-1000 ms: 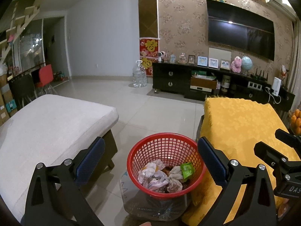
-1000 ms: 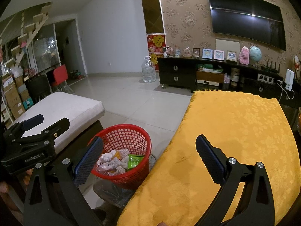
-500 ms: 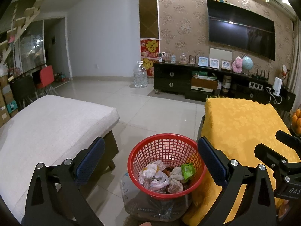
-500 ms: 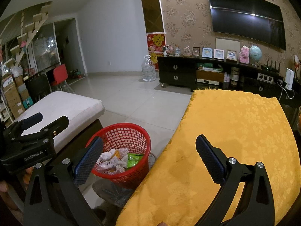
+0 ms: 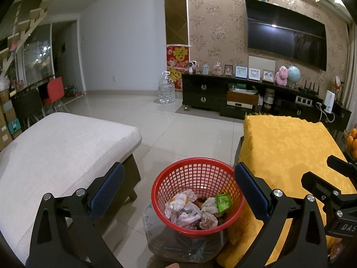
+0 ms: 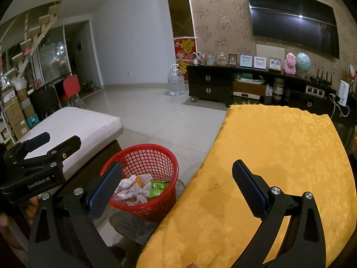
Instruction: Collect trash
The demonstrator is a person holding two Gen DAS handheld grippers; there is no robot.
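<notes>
Between the white cushion [image 5: 60,147] and the yellow cloth [image 6: 279,156], the red basket [image 5: 197,193] already holds wrappers [image 5: 185,210], while both the left tongs [image 5: 178,192] and right tongs [image 6: 176,187] gape wide and empty, so the cloth probably deserves a slow scan for leftover scraps.

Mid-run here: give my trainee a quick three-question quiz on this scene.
1. True or false: both grippers are empty, jaws apart.
2. Where does the green wrapper lie? A) yellow cloth B) red basket C) floor
3. What lies on the basket's left in the left wrist view?

Key: 1 true: left gripper and right gripper hold nothing. 2 B. 3 The white cushion.
</notes>
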